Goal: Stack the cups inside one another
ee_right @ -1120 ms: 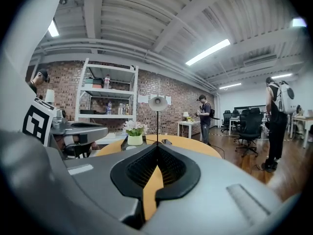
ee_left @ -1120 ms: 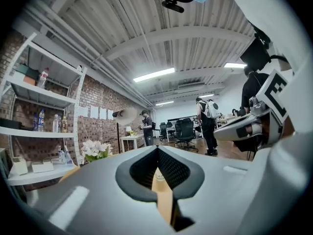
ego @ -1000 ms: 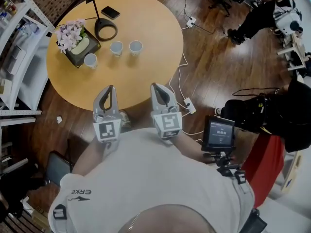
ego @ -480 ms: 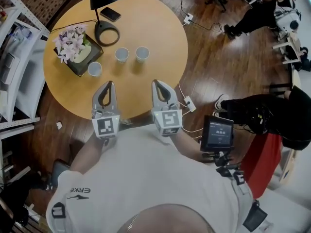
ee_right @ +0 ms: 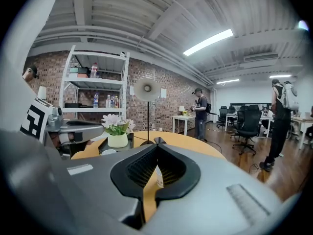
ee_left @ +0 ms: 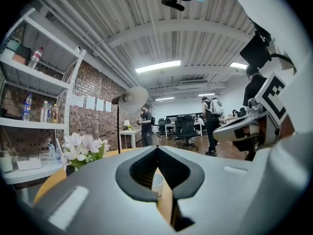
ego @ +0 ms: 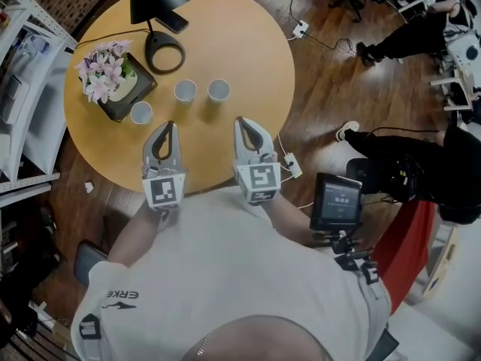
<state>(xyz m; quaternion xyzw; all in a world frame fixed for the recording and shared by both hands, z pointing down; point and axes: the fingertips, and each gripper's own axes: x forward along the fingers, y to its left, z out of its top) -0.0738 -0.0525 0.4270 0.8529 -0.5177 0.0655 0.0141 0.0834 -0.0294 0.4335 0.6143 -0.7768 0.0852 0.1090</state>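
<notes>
Three white cups stand upright and apart on the round wooden table (ego: 248, 36): one at the left (ego: 140, 112) beside the flower box, one in the middle (ego: 185, 90), one at the right (ego: 219, 89). My left gripper (ego: 167, 125) is shut and empty over the table's near part, just short of the left and middle cups. My right gripper (ego: 240, 120) is shut and empty too, a little short of the right cup. In the left gripper view a cup (ee_left: 157, 184) shows through the gap behind the closed tips (ee_left: 157, 148). The right gripper view shows a cup (ee_right: 159, 176) the same way.
A dark box of pink flowers (ego: 113, 77) and a black lamp (ego: 164, 52) stand behind the cups, with a phone (ego: 175, 23) further back. Shelves (ego: 30, 104) flank the table's left. Cables and a power strip (ego: 290, 164) lie on the floor at the right, near a screen on a stand (ego: 336, 201).
Both grippers have come forward from the table's near edge to over its top, so the cups now lie closer to their tips. Both stayed shut.
</notes>
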